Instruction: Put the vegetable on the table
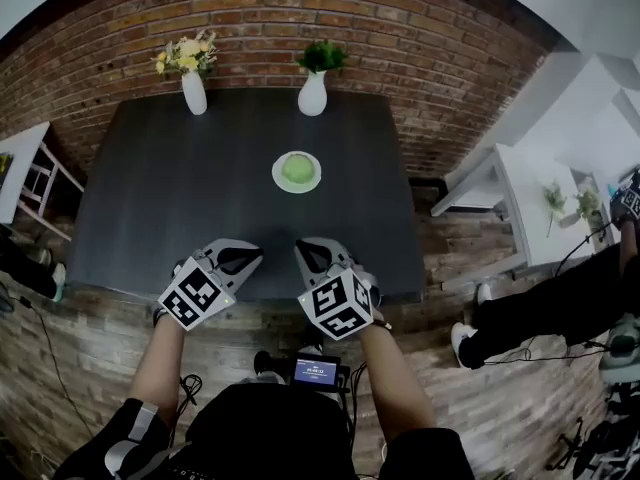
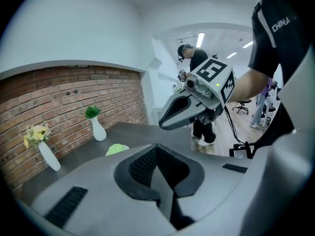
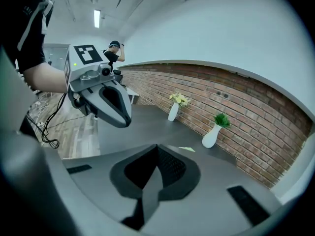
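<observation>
the left gripper (image 1: 250, 258) had its jaws pressed together with nothing between them, and the right gripper (image 1: 304, 251) was the same. both hung just over the near edge of the dark table (image 1: 170, 208), tips angled toward each other, touching nothing. white letters on a dark shirt (image 2: 283, 24) in the left gripper view read "china". the green vegetable (image 1: 297, 168) sat on a small white plate (image 1: 276, 176) mid-table, well apart from both grippers. a vase of yellow flowers (image 1: 194, 93) and a vase with a green plant (image 1: 312, 95) stood by the brick wall (image 1: 420, 58). the floor (image 1: 100, 338) was wood planking.
</observation>
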Action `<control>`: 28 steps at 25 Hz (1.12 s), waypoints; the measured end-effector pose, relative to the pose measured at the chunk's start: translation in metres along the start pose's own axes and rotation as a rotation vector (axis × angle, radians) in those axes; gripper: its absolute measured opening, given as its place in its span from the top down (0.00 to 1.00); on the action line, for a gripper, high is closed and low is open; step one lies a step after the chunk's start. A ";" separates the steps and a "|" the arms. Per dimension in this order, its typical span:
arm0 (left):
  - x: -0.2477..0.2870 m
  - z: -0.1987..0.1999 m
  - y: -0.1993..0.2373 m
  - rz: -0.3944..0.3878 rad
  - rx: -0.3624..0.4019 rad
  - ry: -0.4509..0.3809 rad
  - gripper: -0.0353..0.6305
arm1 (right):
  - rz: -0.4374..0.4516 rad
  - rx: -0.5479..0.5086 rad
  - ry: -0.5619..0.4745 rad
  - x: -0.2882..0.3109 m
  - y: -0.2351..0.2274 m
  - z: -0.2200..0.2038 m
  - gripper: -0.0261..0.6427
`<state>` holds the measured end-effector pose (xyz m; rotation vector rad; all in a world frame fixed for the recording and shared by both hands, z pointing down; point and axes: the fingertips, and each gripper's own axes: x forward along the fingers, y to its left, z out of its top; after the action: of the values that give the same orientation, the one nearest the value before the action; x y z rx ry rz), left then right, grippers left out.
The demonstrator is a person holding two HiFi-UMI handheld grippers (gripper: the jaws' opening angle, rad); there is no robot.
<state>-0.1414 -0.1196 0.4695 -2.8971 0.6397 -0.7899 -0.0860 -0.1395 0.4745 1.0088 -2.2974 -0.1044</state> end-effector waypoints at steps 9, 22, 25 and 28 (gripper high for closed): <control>-0.006 0.015 -0.038 0.065 -0.127 -0.112 0.94 | -0.023 0.047 -0.011 -0.046 0.008 -0.020 0.95; 0.026 0.038 -0.063 0.110 -0.212 -0.119 0.94 | 0.011 0.069 -0.023 -0.082 -0.011 -0.052 0.95; 0.029 0.043 -0.063 0.104 -0.212 -0.122 0.94 | 0.021 0.074 -0.035 -0.082 -0.017 -0.049 0.95; 0.034 0.043 -0.067 0.093 -0.200 -0.107 0.94 | 0.028 0.072 -0.036 -0.081 -0.018 -0.049 0.95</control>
<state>-0.0682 -0.0744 0.4601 -3.0332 0.8810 -0.5863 -0.0044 -0.0880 0.4671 1.0187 -2.3625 -0.0287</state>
